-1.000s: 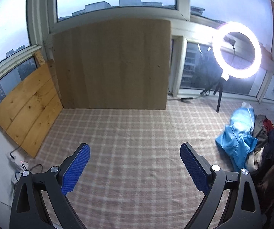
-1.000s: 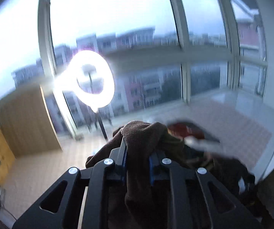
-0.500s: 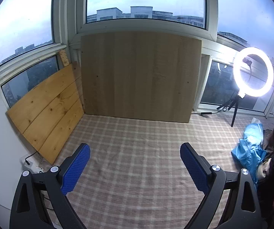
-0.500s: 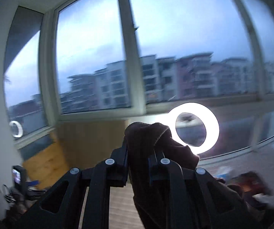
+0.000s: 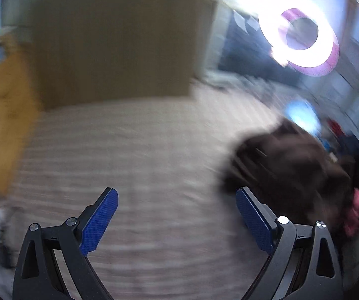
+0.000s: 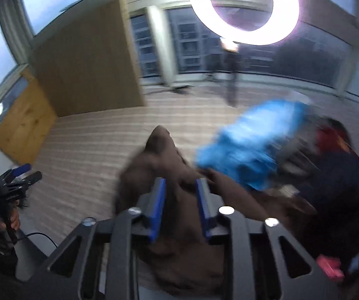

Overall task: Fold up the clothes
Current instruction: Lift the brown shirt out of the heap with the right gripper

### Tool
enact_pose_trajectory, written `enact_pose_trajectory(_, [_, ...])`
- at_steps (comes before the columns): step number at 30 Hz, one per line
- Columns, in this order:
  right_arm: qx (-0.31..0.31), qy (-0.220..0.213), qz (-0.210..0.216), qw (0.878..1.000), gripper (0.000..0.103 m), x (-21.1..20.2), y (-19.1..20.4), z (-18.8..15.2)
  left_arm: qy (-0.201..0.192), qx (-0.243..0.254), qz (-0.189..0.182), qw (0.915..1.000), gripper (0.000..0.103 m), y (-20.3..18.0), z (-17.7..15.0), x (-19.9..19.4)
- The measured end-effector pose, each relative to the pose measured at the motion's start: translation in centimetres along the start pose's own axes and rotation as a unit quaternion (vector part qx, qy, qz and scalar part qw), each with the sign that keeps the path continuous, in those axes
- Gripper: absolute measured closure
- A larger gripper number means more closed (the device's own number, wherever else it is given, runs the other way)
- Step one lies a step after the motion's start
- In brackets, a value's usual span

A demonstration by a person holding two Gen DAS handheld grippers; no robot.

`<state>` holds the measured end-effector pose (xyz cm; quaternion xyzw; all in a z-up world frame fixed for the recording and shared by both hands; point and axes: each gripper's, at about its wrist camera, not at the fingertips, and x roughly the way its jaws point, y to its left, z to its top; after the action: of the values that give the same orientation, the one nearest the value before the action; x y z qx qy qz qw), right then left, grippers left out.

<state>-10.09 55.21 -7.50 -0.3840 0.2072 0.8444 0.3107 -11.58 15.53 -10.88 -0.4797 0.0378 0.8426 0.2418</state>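
A: Where is the garment now?

B: The brown garment (image 6: 177, 200) is bunched between the blue pads of the right tool (image 6: 180, 207), which is clamped on it. A peak of cloth stands up past the fingertips and the rest hangs under the tool, over the checked floor covering (image 6: 84, 160).

A: And the left tool?

B: The left tool (image 5: 177, 215) holds nothing, and its pads stand wide apart. In its own view, the brown cloth (image 5: 287, 165) shows as a dark blur ahead and to its right, just past the right-hand pad. That view is smeared, so I cannot tell whether cloth and pad touch.

A: Which way does the cloth run?

B: It is crumpled, so no long axis can be read. The mass lies mostly from the right tool outward and downward.

A: What does the next move turn on?

B: In my judgement it turns on that sideways offset: the free cloth lies to the right of the empty tool, so that tool would have to cross toward it. The pile with the blue garment (image 6: 252, 147) lies further right, beside the ring light (image 6: 289, 25).
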Motion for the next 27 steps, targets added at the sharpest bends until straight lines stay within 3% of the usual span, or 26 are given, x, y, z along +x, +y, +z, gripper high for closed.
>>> enact_pose_trajectory(1, [0.005, 0.019, -0.013, 1.000, 0.049, 0.9, -1.0, -0.9, 0.014, 0.014, -0.021, 0.9996, 0.008, -2.0, -0.1, 1.5])
enact_pose_trajectory(2, [0.013, 0.027, -0.028, 0.999, 0.044, 1.0, -2.1, -2.1, 0.024, 0.030, -0.036, 0.9986, 0.008, -4.0, -0.2, 2.8])
enact_pose_trajectory(4, [0.032, 0.032, -0.061, 0.997, 0.042, 0.1, -4.7, -4.7, 0.034, 0.082, -0.038, 0.9953, 0.008, -8.8, -0.4, 5.8])
enact_pose_trajectory(6, [0.055, 0.050, -0.073, 0.995, 0.042, 0.5, -6.3, -7.0, 0.037, 0.132, -0.013, 0.9904, 0.009, -13.0, -0.3, 8.9])
enact_pose_trajectory(7, [0.067, 0.061, -0.077, 0.993, 0.042, 0.8, -7.0, -8.1, 0.039, 0.152, 0.001, 0.9876, 0.020, -14.7, -0.4, 10.7])
enact_pose_trajectory(10, [0.093, 0.098, -0.068, 0.988, 0.042, 3.7, -7.9, -11.1, 0.066, 0.165, 0.015, 0.9839, 0.075, -16.4, 0.0, 14.1])
enact_pose_trajectory(11, [0.098, 0.109, -0.066, 0.987, 0.042, 4.8, -8.0, -12.0, 0.073, 0.161, 0.008, 0.9842, 0.085, -16.5, 0.2, 14.8])
enact_pose_trajectory(16, [0.123, 0.153, -0.029, 0.980, 0.042, 10.9, -8.2, -13.8, 0.046, 0.113, -0.071, 0.9900, 0.093, -13.1, 1.5, 12.5])
enact_pose_trajectory(17, [0.123, 0.157, -0.020, 0.980, 0.046, 12.1, -7.9, -13.8, 0.036, 0.102, -0.080, 0.9908, 0.093, -12.3, 1.8, 11.6])
enact_pose_trajectory(18, [0.111, 0.156, -0.016, 0.981, 0.079, 12.9, -7.2, -13.6, 0.028, 0.095, -0.082, 0.9917, 0.093, -11.3, 2.2, 10.7])
enact_pose_trajectory(19, [0.094, 0.148, -0.018, 0.984, 0.097, 13.0, -6.5, -13.2, 0.020, 0.089, -0.080, 0.9926, 0.094, -10.4, 2.5, 9.8])
enact_pose_trajectory(21, [0.066, 0.120, -0.018, 0.990, 0.097, 12.1, -5.1, -11.9, 0.005, 0.073, -0.085, 0.9936, 0.094, -8.5, 3.4, 7.8])
enact_pose_trajectory(24, [0.039, 0.037, 0.014, 0.998, 0.097, 7.2, -3.0, -8.1, -0.025, 0.057, -0.085, 0.9945, 0.095, -6.0, 5.2, 4.6])
enact_pose_trajectory(27, [0.036, -0.038, 0.060, 0.997, 0.097, 1.6, -1.6, -3.2, -0.065, 0.054, -0.084, 0.9929, 0.096, -4.3, 7.1, 1.1])
